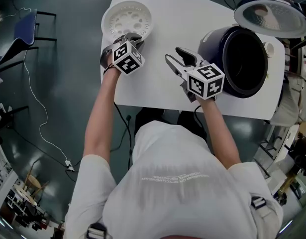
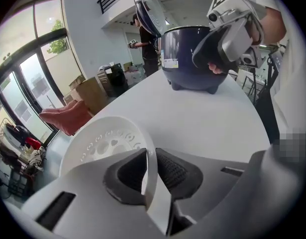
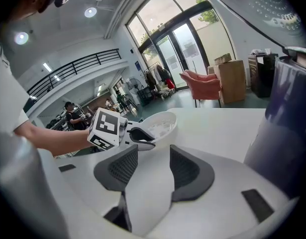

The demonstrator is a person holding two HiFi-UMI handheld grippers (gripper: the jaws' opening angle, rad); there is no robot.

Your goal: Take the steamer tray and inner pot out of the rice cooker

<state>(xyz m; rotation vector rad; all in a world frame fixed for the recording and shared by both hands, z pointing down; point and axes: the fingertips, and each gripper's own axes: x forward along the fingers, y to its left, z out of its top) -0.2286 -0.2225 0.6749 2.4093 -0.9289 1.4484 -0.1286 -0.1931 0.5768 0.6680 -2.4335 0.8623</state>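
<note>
White tabletop (image 1: 162, 83) stood on a dark floor (image 1: 68, 83) in a hall with tall glazed doors (image 3: 192, 49). The left gripper (image 2: 149, 171) had its jaws narrow, with both pads clamped on the rim of the white perforated steamer tray (image 2: 105, 138). The tray was positioned at the tabletop's far left corner, well apart from the rice cooker (image 1: 237, 59). The right gripper (image 3: 149, 168) had its jaws wide with nothing between them, above the tabletop near the cooker. The dark blue cooker stood at the right edge with its lid (image 1: 272, 16) raised and its interior dark. A label (image 2: 170, 62) on the cooker body was too small to read. Each gripper's cube carried black-and-white square markers.
</note>
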